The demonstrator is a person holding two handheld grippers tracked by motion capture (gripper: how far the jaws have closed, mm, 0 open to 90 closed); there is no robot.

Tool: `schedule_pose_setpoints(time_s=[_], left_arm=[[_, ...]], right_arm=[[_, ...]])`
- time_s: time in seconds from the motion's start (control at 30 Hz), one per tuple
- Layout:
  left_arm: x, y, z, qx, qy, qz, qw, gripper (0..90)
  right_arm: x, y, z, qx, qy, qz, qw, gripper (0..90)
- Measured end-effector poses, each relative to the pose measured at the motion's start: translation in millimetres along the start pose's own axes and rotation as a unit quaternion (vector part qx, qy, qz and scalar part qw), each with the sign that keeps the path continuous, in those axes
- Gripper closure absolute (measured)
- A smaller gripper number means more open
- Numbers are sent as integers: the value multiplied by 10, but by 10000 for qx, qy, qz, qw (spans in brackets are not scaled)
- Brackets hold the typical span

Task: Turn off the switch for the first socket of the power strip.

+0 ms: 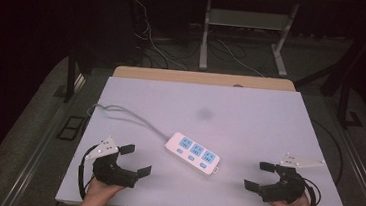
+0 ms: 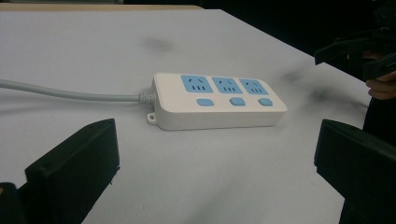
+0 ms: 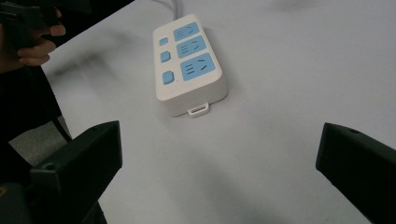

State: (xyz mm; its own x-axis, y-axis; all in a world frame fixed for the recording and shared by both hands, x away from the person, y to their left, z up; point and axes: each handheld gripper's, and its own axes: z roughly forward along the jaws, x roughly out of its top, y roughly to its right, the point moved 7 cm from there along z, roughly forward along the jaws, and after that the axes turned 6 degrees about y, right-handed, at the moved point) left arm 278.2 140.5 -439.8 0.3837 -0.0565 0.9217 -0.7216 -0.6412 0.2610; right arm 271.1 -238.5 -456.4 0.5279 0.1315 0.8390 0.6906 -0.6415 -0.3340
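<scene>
The white three-socket power strip (image 1: 192,153) lies flat and slanted on the white table (image 1: 250,109), between the left gripper (image 1: 133,160) and the right gripper (image 1: 256,175), both with jaws spread wide, empty and apart from the strip. To grasp it well, I would close across its narrow width, clear of the blue switch buttons (image 2: 237,101). Bare tabletop surrounds the strip; its grey cord (image 1: 125,111) runs from the strip's far-left end toward the table's left edge.
</scene>
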Motion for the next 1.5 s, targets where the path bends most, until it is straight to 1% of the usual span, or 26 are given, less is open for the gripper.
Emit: schedule_pose_setpoints(time_s=[0.13, 0.33, 0.53, 0.8, 0.97, 1.13, 1.27, 1.5], left_arm=[[-1, -1, -6, -24, 14, -27, 10000, 0], [-17, 5, 4, -24, -42, -5, 10000, 0], [-18, 6, 1, 1, -77, 50, 10000, 0], [-13, 4, -8, 47, -90, 52, 9999, 0], [2, 10, -18, 69, -118, 69, 9999, 0], [23, 36, -27, 23, -173, 80, 9998, 0], [52, 61, -29, -1, -236, 160, 9996, 0], [95, 97, 9, -66, -373, 213, 9991, 0]], right_arm=[[-4, 6, -14, -22, 16, 5, 10000, 1], [-2, 26, -26, -29, 34, 47, 10000, 1], [-10, 28, -27, 8, 13, 64, 10000, 1], [-15, 40, -42, -20, 28, 106, 9999, 2], [-22, 39, -53, -19, 26, 89, 10000, 2], [-21, 38, -62, -25, 27, 107, 9999, 2], [-17, 41, -69, -32, 24, 110, 9999, 1], [-16, 61, -91, -58, 52, 123, 9999, 1]])
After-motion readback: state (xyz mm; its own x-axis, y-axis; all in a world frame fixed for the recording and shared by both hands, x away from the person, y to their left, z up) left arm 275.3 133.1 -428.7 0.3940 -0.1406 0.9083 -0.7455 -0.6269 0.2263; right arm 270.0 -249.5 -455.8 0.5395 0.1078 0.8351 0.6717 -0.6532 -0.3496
